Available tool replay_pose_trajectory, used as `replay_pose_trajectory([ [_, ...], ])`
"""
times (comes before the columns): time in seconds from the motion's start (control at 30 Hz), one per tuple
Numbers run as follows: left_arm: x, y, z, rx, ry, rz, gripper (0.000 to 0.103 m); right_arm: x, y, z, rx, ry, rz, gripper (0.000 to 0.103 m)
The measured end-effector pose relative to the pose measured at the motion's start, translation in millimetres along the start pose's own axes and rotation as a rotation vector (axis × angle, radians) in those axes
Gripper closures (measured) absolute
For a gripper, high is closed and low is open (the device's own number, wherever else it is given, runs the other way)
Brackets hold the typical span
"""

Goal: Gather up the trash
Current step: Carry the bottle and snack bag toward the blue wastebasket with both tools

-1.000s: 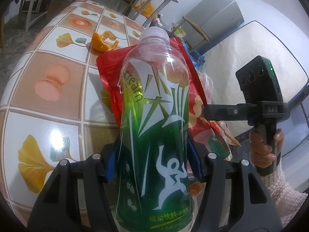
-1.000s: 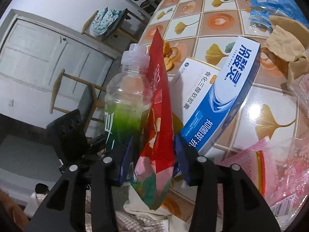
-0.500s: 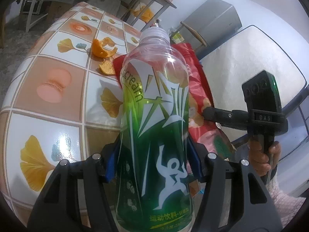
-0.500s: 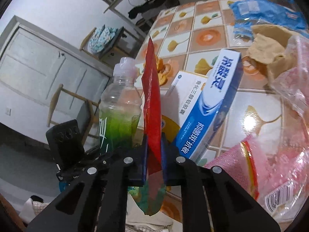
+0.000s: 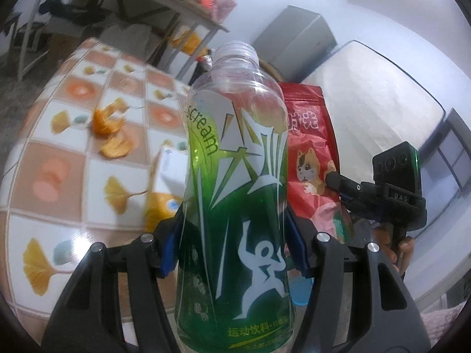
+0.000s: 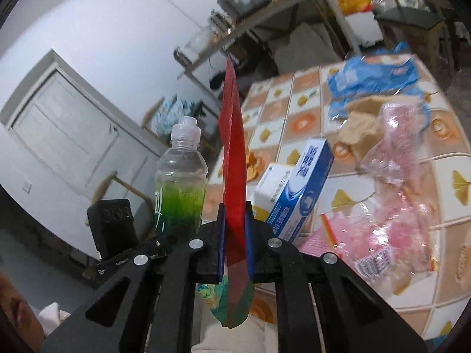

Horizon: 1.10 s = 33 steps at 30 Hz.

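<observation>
Gripping two pieces of trash clear of the bench (image 6: 368, 176), the left gripper (image 5: 235, 253) has its fingers clamped on the lower body of a green drink bottle (image 5: 235, 176), whose long axis runs along the fingers with the cap pointing away from the hand. Just beside it, the right gripper (image 6: 235, 235) has its fingers pinched together on a flat red snack pouch (image 6: 232, 147), which stands edge-on with its long axis also running straight out from the fingers. Judging by this, both hands are full, so the next move is likely carrying them to a bin, none in view, while a blue toothpaste box (image 6: 303, 194) and pink wrappers (image 6: 391, 220) lie on the bench nearer the right hand.
</observation>
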<state>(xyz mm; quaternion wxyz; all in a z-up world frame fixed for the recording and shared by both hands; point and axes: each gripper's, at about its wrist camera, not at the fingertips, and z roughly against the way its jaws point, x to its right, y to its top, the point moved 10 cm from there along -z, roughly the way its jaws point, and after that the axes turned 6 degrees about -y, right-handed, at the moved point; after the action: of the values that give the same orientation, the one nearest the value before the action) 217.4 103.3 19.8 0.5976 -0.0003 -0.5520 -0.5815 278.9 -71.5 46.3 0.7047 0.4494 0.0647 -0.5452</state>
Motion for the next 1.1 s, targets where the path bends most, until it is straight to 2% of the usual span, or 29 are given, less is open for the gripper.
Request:
replay_pose_trajectory([
  [0.2, 54.3, 7.4, -30.5, -0.035, -0.073, -0.089, 0.046, 19.8, -1.3, 71.1, 0.153, -0.021, -0.041, 0.092],
  [0.33, 99.6, 3.5, -61.0, -0.074, -0.145, -0.155, 0.046, 52.2, -13.1, 130.5, 0.265, -0.085, -0.094, 0.092],
  [0.53, 176.2, -21.0, -129.0, -0.203, -0.258, -0.238, 0.046, 117.1, -52.5, 217.7, 0.418, -0.204, -0.236, 0.092],
  [0.8, 276.5, -99.6, -234.2, -0.429, -0.404, -0.312, 0.046, 199.0, -124.8, 310.8, 0.57, -0.346, -0.429, 0.092],
  [1.03, 315.7, -175.2, -326.6, -0.564, -0.418, -0.323, 0.046, 275.2, -191.7, 339.3, 0.603, -0.503, -0.583, 0.092],
  [1.1, 317.3, -203.5, -352.9, -0.614, -0.408, -0.323, 0.046, 300.3, -211.6, 341.1, 0.595, -0.578, -0.625, 0.092],
])
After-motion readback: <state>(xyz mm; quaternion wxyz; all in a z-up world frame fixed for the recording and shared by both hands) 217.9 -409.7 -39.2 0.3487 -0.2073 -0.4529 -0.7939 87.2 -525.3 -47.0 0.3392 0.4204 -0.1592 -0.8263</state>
